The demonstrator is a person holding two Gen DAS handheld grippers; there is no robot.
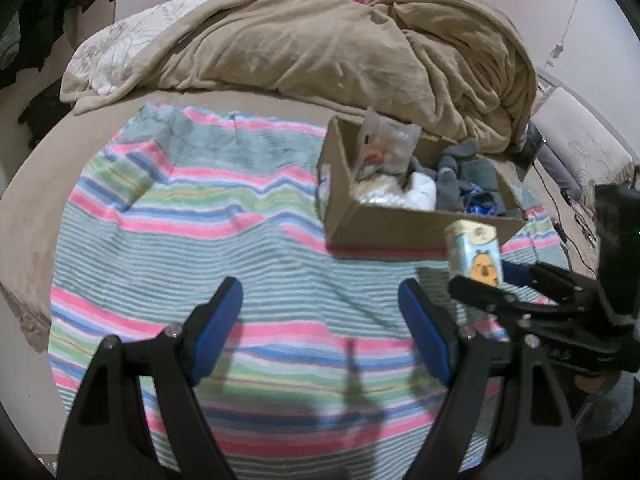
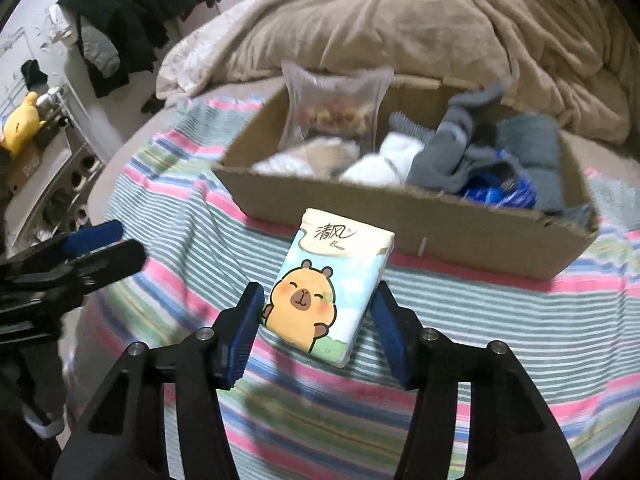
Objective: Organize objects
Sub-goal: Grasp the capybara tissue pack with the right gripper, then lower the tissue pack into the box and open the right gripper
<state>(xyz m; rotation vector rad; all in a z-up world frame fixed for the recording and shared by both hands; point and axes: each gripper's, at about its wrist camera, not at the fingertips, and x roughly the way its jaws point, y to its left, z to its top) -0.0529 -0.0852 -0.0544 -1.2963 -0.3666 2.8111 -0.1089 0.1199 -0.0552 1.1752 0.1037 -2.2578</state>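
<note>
My right gripper (image 2: 320, 312) is shut on a tissue pack (image 2: 330, 280) with a cartoon capybara, held above the striped towel (image 2: 192, 240) just in front of the cardboard box (image 2: 420, 228). The box holds grey socks (image 2: 460, 152), white cloth (image 2: 384, 160), a clear snack bag (image 2: 332, 108) and a blue packet (image 2: 504, 192). My left gripper (image 1: 320, 300) is open and empty over the towel (image 1: 200, 240). In the left wrist view the tissue pack (image 1: 476, 252) and right gripper (image 1: 508, 280) sit at the right, before the box (image 1: 384, 228).
A rumpled beige blanket (image 1: 340, 48) lies behind the box on the bed. Dark clothes (image 2: 132, 12) hang at the left, with a yellow plush toy (image 2: 20, 124) and a shelf. Cables (image 1: 568, 208) run at the right edge.
</note>
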